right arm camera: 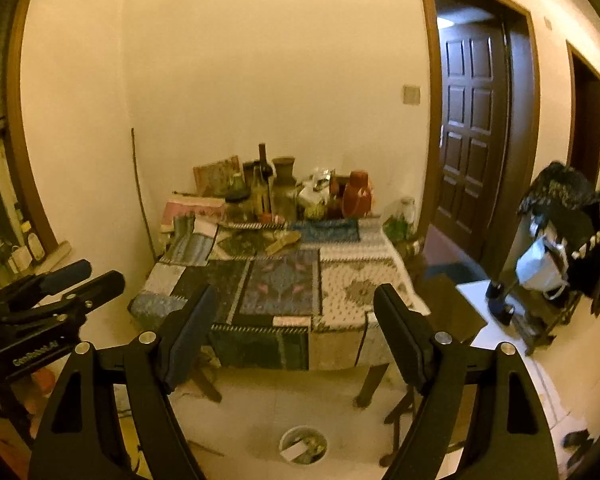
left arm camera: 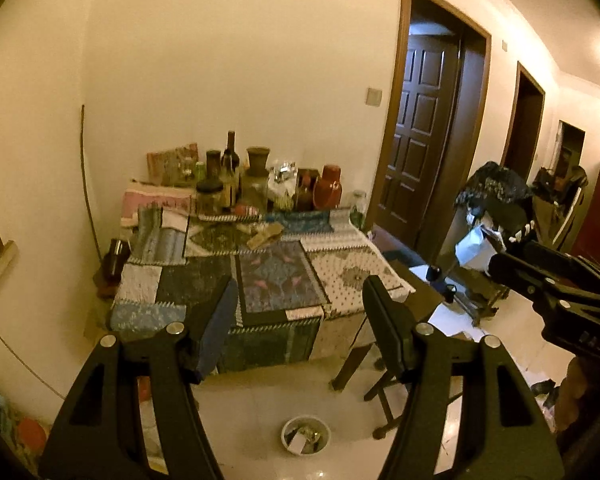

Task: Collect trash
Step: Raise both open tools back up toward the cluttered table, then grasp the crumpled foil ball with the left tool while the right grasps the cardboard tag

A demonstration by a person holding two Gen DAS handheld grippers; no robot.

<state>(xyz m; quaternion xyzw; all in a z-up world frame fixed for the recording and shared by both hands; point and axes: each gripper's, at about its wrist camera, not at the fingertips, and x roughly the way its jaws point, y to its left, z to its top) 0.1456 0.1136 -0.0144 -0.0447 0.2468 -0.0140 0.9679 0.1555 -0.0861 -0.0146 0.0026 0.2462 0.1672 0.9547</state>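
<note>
A small white trash bin (left arm camera: 306, 435) (right arm camera: 303, 445) stands on the pale floor in front of the table, with paper scraps inside. A crumpled brownish piece (left arm camera: 264, 236) (right arm camera: 284, 242) lies on the patchwork cloth near the middle of the table (left arm camera: 352, 276) (right arm camera: 356, 280). My left gripper (left arm camera: 300, 292) is held high over the floor, open and empty, pointing at the table. My right gripper (right arm camera: 297, 296) is beside it, also open with nothing between its fingers. Each gripper shows at the edge of the other's view: the right gripper (left arm camera: 500, 262) and the left gripper (right arm camera: 100, 274).
Bottles, jars and a red jug (left arm camera: 328, 192) crowd the table's far edge by the wall. A dark stool (left arm camera: 388, 396) stands at the table's right front corner. A brown door (left arm camera: 420, 136) and a cluttered rack with bags (left arm camera: 488, 216) are to the right.
</note>
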